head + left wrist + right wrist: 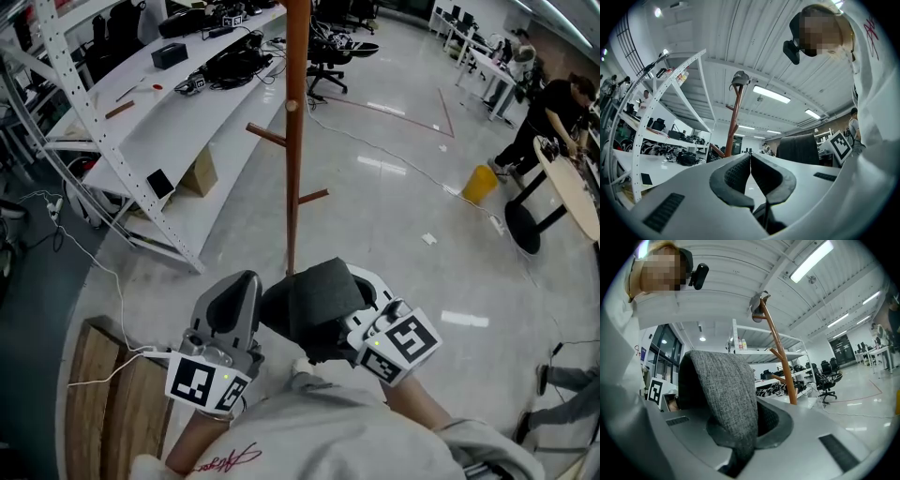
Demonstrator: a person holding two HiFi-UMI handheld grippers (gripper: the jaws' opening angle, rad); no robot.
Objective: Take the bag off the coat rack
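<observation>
Right gripper [743, 427] fingers clamp a fold of the grey felt bag [319, 298], held low and clear of the coat rack [296, 141]; it looks soft, light and grippy, while left gripper [750, 176] fingers are closed on nothing.

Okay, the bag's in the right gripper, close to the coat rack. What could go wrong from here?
1. The right gripper is shut on just a fold of the grey bag, and the left gripper is shut with nothing in it, so nothing else supports the bag. The fabric might slip out.
2. The coat rack stands close in front, with a low peg sticking out. A swing of the bag could snag there and rock the pole.
</observation>
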